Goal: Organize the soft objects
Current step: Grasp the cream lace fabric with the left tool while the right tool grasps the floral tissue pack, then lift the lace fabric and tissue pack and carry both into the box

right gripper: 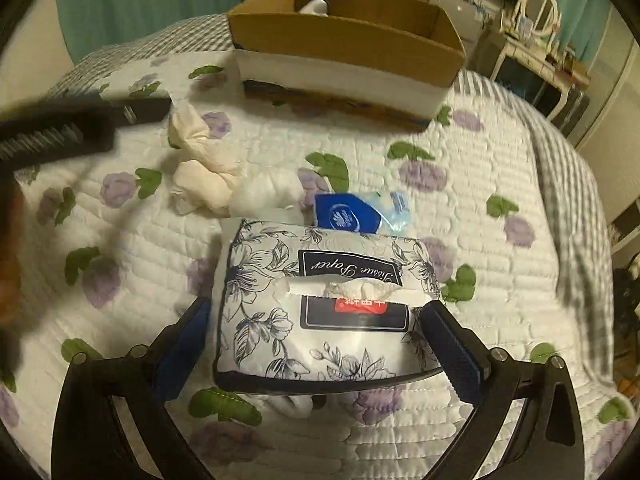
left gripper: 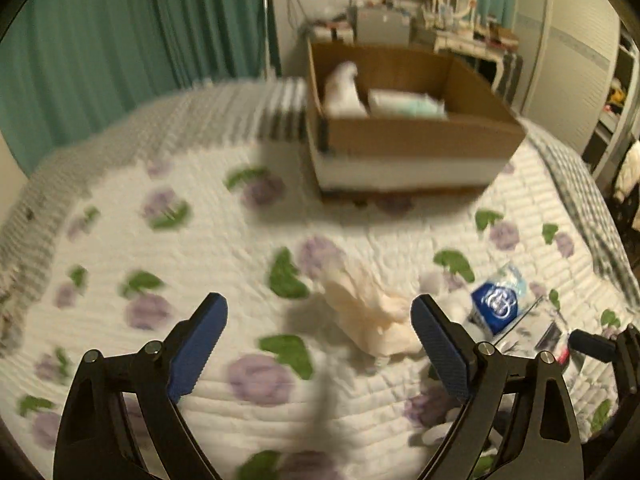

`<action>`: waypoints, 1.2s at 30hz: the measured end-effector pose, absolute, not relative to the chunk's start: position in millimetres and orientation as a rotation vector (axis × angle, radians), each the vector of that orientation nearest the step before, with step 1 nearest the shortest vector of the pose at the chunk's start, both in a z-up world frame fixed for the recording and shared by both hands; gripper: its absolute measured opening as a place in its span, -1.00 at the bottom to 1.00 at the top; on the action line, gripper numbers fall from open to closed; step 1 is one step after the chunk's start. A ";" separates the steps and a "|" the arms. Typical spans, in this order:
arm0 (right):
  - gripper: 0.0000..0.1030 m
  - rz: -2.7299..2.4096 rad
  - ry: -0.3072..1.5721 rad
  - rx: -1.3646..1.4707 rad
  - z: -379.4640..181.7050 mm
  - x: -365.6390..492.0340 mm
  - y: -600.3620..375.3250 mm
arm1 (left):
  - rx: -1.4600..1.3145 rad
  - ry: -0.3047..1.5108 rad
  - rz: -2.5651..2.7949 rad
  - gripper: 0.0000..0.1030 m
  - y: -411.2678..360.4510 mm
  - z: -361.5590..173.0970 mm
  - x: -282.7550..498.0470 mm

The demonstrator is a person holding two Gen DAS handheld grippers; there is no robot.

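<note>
My right gripper (right gripper: 316,316) is shut on a floral tissue pack (right gripper: 320,304), its blue pads pressing both sides, just above the quilt. Beyond it lie a blue-and-white packet (right gripper: 352,212), white cotton fluff (right gripper: 268,190) and a crumpled cream cloth (right gripper: 200,160). My left gripper (left gripper: 318,320) is open and empty over the quilt, with the cream cloth (left gripper: 368,312) just ahead between its fingertips, nearer the right finger. The blue packet (left gripper: 498,300) lies to its right. A cardboard box (left gripper: 420,136) at the far side holds a white soft item (left gripper: 342,88) and a pale pack (left gripper: 408,104).
The bed is covered by a white quilt (left gripper: 200,248) with purple flowers and a grey checked border. Green curtains (left gripper: 120,40) hang behind. A dresser with mirror (left gripper: 456,8) stands at back right. The left gripper's arm (right gripper: 72,128) shows at the left of the right wrist view.
</note>
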State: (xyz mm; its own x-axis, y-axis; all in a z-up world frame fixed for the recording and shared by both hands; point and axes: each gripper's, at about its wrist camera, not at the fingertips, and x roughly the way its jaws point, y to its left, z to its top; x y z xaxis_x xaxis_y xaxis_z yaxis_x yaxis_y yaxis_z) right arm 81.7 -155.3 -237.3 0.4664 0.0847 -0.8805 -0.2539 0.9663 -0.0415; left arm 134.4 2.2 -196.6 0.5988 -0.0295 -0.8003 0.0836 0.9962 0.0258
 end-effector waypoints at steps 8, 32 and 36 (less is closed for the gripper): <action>0.60 0.279 1.089 -0.118 -241.1 92.7 -171.0 | 0.059 1.012 -0.107 0.73 -21.4 -230.8 150.4; -0.06 0.264 0.984 -0.075 -211.6 59.4 -173.0 | 0.048 0.954 -0.102 -0.75 -4.8 -199.3 91.2; -0.08 0.238 0.949 -0.075 -199.1 48.2 -172.7 | 0.027 0.924 -0.099 -0.75 5.1 -182.4 79.1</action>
State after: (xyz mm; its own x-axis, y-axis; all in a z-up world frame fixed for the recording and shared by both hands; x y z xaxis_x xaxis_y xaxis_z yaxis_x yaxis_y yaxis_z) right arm 48.2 -172.7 -199.1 0.5584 0.1691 -0.8121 -0.2345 0.9712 0.0410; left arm 79.1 5.1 -182.4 0.5982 -0.0742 -0.7979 0.0971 0.9951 -0.0198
